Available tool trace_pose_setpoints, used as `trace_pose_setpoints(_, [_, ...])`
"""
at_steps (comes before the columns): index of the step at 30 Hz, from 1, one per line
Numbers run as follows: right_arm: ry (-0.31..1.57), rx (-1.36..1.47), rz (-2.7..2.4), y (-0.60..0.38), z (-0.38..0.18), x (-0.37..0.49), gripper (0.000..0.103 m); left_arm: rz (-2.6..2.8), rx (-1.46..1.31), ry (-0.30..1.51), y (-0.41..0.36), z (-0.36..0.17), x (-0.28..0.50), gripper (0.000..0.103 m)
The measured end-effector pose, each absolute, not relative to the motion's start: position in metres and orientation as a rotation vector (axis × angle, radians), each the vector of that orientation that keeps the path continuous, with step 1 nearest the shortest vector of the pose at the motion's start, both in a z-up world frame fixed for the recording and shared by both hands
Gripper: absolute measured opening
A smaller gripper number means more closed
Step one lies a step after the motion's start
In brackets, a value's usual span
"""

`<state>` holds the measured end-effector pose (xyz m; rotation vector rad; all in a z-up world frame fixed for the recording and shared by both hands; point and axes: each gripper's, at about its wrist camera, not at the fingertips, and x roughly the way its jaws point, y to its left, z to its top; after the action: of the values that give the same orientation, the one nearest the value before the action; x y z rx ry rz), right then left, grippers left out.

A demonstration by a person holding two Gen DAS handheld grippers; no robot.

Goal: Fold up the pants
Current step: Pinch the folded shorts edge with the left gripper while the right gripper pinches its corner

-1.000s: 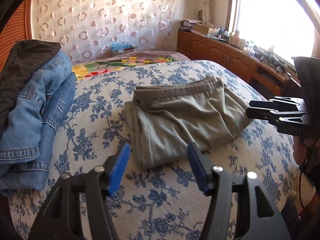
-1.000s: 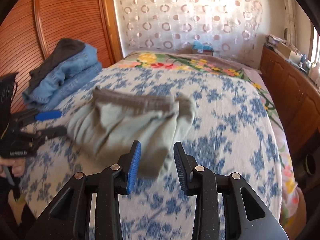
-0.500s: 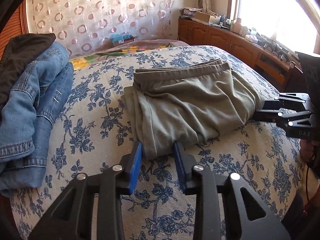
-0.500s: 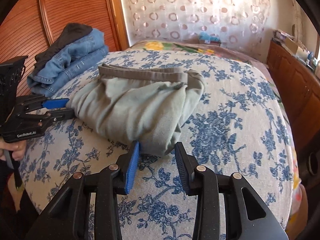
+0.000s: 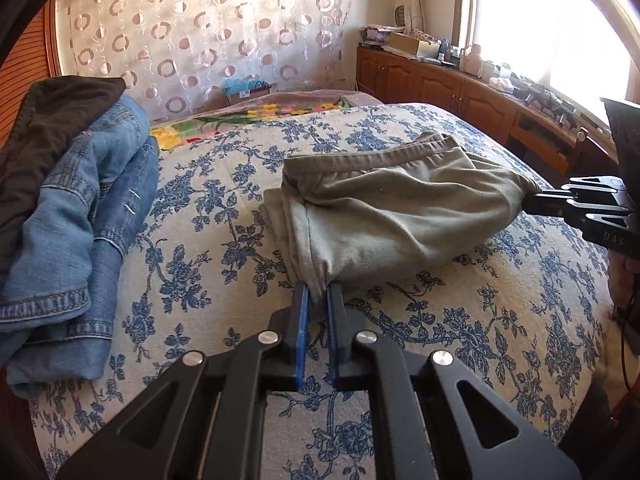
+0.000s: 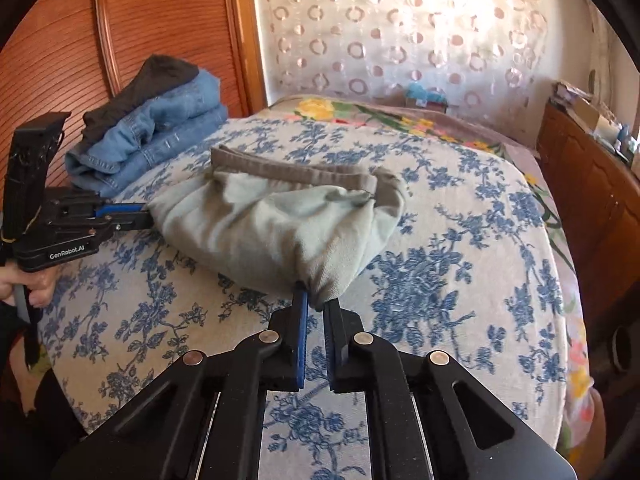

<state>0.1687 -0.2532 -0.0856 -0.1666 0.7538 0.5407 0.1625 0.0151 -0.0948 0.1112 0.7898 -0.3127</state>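
1. Folded olive-green fabric pants are located mid-bed, on the blue-floral white bedspread; the brown elastic waistband is seen on the far side of the bundle.
2. Left tool: blue-padded fingers are clamped on a near corner of the pants; fabric is bunched between the pads.
3. Right tool: fingers are pinched on the opposite near corner; a small gap is visible behind the tips, cloth is gripped at the tips.
4. Cross-check: the right tool is seen at the right edge of the bundle in the left wrist view; the left tool is seen at the left edge in the right wrist view. Both are in contact with the pants.
5. The bundle is stretched slightly between the two grip points; whether the near edge is lifted off the bedspread cannot be told.
6. A stack of folded blue denim jeans with a dark brown garment on top is placed at the left side of the bed, well apart from the pants.
7. A person's hand is seen on the left tool's handle.
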Motion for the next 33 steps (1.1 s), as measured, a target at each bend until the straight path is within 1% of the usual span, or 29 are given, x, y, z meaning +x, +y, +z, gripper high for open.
trace_pose_setpoints(8, [0.698,-0.162,0.471,-0.265,-0.078,0.154,0.003,-0.315,0.109,0.770,0.016,-0.095,0.152,0.005])
trace_pose_setpoints(16, [0.727,-0.143,0.512,-0.271,-0.078,0.134,0.003,-0.342,0.098,0.732,0.015,-0.080,0.110,0.005])
trace_pose_setpoints(25, [0.784,-0.142,0.551,-0.277,-0.091,0.090,0.004,-0.360,0.089,0.779,0.008,-0.095,0.070,0.006])
trace_pose_setpoints(29, [0.751,-0.186,0.523,-0.275,-0.093,0.074,0.006,-0.349,0.074,0.787,0.005,-0.097,0.067,0.009])
trace_pose_setpoints(31, [0.744,-0.171,0.521,-0.278,-0.090,0.072,0.011,-0.341,0.068,0.788,0.006,-0.095,0.068,0.013])
trace_pose_setpoints(33, [0.735,-0.160,0.510,-0.281,-0.086,0.072,0.014,-0.320,0.086,0.781,0.007,-0.091,0.066,0.015])
